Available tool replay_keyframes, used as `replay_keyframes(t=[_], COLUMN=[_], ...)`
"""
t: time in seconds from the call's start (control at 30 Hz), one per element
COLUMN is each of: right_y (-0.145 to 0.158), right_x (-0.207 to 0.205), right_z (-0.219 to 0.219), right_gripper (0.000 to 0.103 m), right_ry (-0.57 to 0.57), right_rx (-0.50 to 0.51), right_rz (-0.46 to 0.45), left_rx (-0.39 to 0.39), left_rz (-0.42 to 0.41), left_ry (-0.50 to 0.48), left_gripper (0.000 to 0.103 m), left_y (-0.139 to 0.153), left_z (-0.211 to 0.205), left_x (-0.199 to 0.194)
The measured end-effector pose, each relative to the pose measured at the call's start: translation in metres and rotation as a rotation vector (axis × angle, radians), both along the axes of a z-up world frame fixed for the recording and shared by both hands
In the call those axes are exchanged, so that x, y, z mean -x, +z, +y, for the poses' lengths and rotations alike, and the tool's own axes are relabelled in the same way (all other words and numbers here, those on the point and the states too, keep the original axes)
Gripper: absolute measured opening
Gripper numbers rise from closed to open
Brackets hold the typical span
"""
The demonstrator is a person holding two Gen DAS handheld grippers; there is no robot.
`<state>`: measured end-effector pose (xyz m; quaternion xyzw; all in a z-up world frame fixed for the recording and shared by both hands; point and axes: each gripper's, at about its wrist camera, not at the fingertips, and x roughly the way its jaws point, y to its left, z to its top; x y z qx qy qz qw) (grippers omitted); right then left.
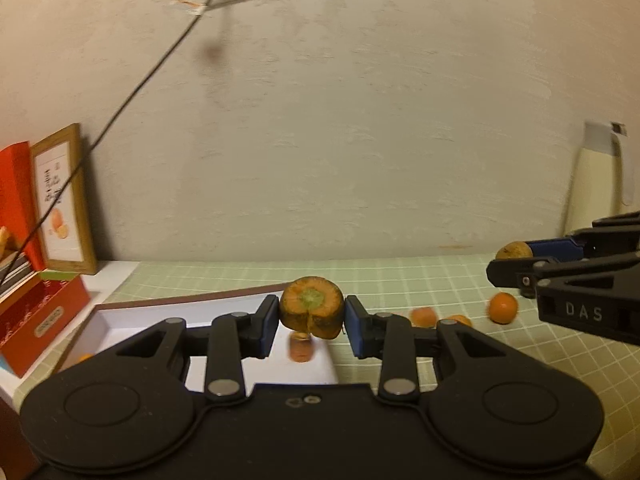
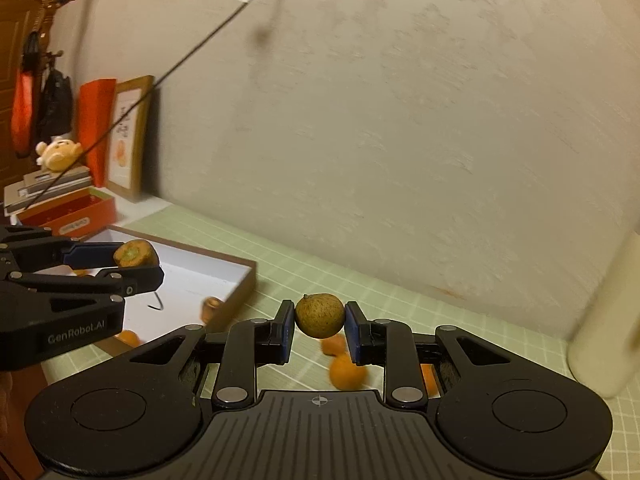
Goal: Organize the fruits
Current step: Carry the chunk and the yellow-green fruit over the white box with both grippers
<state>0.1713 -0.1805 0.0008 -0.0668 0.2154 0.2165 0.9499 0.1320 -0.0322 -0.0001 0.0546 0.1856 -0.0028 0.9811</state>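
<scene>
My left gripper [image 1: 311,322] is shut on a carrot chunk [image 1: 311,307] with its cut top facing the camera, held above the near right part of a shallow white box [image 1: 120,312]. It also shows in the right wrist view [image 2: 136,254]. Another carrot piece [image 1: 301,347] lies in the box. My right gripper [image 2: 319,320] is shut on a small brown-green round fruit [image 2: 319,315], held above the green grid mat. Small oranges [image 1: 502,307] [image 2: 347,372] lie on the mat below.
A brown-rimmed box edge [image 2: 240,288] faces the right gripper. A red box [image 1: 40,312], a framed picture [image 1: 64,200] and books stand at the left. A cream bottle [image 2: 604,320] stands at the right. A black cable [image 1: 120,112] hangs from a wall socket.
</scene>
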Motion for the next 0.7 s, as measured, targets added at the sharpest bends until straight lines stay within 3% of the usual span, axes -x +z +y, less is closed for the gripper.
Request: replay_keyframes(t=[0.7], right_y=[-0.002], right_x=[-0.009], right_z=[0.078], right_gripper=[0.027], right_ry=[0.125], right_rx=[-0.037], right_rz=[-0.025], left_rx=[0.011], left_rz=[-0.013], left_ry=[0.218], left_gripper=[0.025], left_y=[0.005], left_z=[0.089], left_x=[0.008])
